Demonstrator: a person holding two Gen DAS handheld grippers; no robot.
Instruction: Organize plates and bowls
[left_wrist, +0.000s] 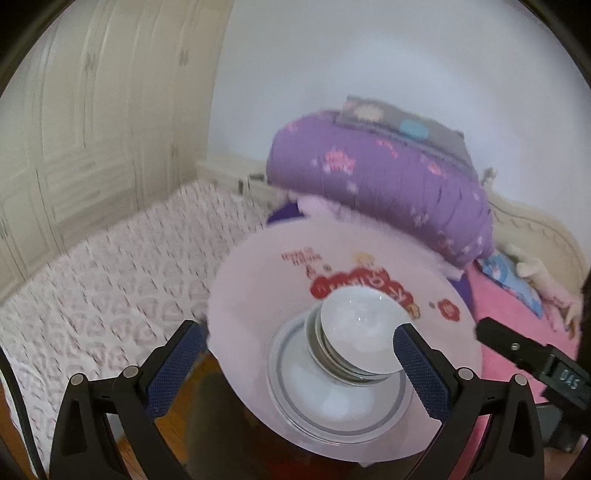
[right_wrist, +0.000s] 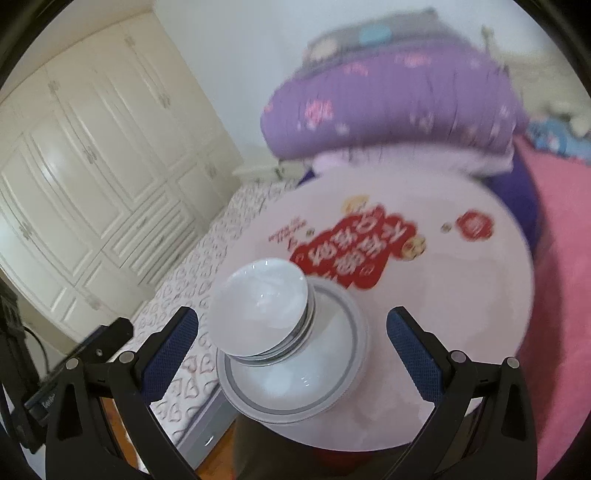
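stack: white bowls (left_wrist: 360, 338) nested on rimmed plates (left_wrist: 340, 398), small over large for stability, on round table (left_wrist: 258, 280) | left gripper (left_wrist: 297, 360): jaws spread, empty | right gripper (right_wrist: 291, 341): jaws spread, empty | task: looks near done

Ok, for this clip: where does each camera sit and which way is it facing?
Left wrist: on the left tongs, looking forward and down at the bowls stacked on plates on a round table; its own two open fingers frame the stack, and the right tongs' tip pokes in at right.
Right wrist: on the right tongs, same downward angle from the other side; own open fingers show, the left tongs at lower left.
Shared: bowls, plates, table, purple quilt, wardrobe.
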